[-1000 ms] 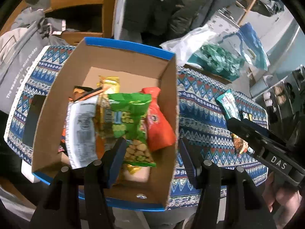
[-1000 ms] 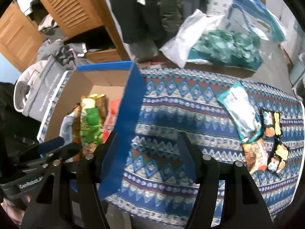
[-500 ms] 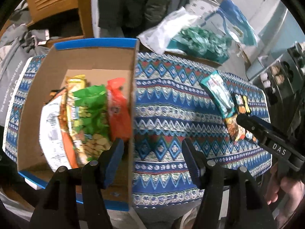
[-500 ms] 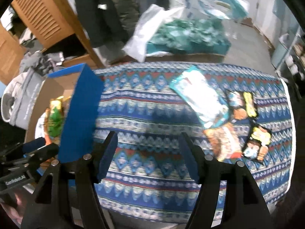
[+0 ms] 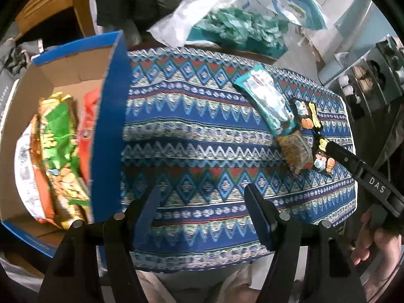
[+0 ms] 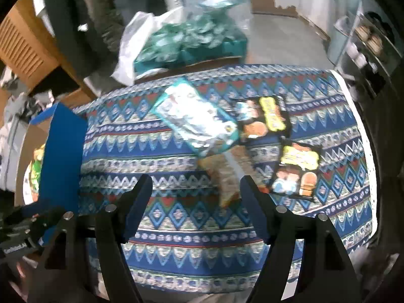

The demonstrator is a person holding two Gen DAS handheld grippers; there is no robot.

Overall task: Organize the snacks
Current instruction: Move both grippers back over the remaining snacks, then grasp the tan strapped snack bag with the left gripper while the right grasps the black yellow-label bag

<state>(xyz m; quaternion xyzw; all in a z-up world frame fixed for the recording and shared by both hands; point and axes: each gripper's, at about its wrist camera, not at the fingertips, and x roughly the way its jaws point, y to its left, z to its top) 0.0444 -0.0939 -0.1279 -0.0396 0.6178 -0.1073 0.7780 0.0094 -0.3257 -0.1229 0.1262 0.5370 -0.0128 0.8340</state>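
Observation:
A blue cardboard box at the table's left holds several snack packs, a green one on top. On the patterned tablecloth to the right lie a teal pack, a brown pack and two black packs. My left gripper is open and empty above the cloth beside the box. My right gripper is open and empty, just short of the brown pack. It also shows in the left wrist view.
A white plastic bag with green-wrapped items lies beyond the table's far edge. A wooden cabinet stands at the back left. Shelves stand at the right.
Both grippers have swung right, away from the box and over the cloth. The loose packs have come closer to the right gripper. Both stay open.

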